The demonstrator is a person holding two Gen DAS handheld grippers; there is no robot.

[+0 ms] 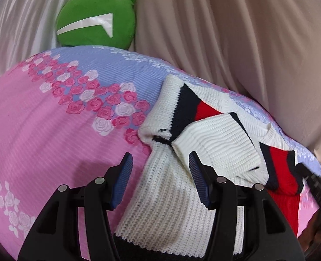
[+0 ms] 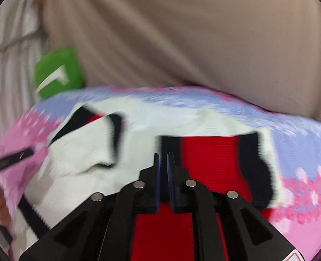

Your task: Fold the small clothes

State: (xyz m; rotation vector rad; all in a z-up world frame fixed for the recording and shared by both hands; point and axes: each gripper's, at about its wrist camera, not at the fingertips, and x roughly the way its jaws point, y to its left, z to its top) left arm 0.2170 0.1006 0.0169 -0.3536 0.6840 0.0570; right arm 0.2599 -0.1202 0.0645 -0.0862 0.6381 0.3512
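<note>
While right tongs [image 2: 163, 155] blur, seemingly ajar, left tongs [image 1: 159, 162] gape.

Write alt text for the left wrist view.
A white knit sweater with navy and red stripes lies partly folded on a pink and lavender rose-print bedspread. The left gripper hovers open over its white sleeve. A round green cushion sits behind, against beige curtains.

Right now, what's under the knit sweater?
The sweater lies on a pink and lavender rose-print bedspread, which shows on both sides of it. A folded white sleeve rests on top. Whatever lies beneath the sweater's middle is covered.
</note>
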